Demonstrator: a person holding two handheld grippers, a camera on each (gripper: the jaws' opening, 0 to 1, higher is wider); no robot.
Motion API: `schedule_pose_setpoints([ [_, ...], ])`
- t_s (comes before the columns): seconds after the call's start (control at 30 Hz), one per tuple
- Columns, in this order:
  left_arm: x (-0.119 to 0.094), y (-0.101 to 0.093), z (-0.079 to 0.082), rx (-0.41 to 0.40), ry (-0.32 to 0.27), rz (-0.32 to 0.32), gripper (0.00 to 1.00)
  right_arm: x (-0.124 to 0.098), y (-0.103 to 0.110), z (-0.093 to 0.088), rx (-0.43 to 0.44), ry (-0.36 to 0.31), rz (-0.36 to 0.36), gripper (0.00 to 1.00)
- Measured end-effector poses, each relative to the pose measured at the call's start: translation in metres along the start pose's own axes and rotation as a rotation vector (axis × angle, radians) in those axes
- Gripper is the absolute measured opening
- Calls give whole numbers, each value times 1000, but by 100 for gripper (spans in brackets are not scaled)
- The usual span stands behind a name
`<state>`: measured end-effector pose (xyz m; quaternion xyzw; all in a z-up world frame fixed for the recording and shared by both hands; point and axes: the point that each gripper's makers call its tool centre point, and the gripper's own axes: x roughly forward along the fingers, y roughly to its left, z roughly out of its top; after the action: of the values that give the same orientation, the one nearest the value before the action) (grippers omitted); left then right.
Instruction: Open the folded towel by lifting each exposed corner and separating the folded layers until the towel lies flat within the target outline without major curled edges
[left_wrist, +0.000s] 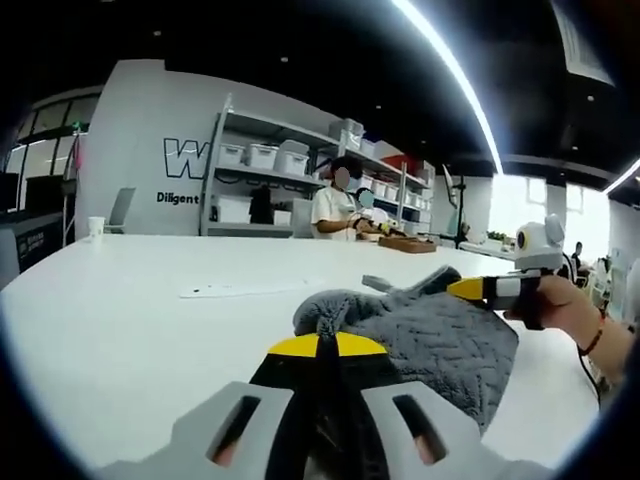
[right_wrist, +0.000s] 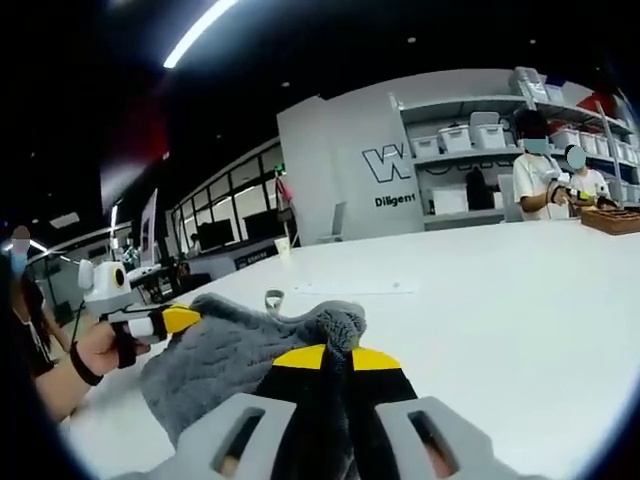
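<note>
Towel (left_wrist: 440, 335) between both clamped tongs (left_wrist: 318, 347)

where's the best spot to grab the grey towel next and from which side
Probably the bunched fold of the grey towel on its far side, beyond the left hand-held gripper and right hand-held gripper, which are each shut on an edge. That fold stands up off the white table, so come in from above and across the table.

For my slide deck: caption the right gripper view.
Both grippers pinch opposite edges of the gray towel on the white table.
</note>
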<state>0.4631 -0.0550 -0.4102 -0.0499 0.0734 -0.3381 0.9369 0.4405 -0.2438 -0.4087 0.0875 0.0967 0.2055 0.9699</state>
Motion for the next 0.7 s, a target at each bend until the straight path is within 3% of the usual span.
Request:
schedule_pose_setpoints([
  [0.47,7,9,28,-65,-56,-41,0,-14,8,8,-57,-37,-20,0],
  [0.7,2,2,29,-60,-56,-52,0,-22,13,10,-60,-53,-8,0],
])
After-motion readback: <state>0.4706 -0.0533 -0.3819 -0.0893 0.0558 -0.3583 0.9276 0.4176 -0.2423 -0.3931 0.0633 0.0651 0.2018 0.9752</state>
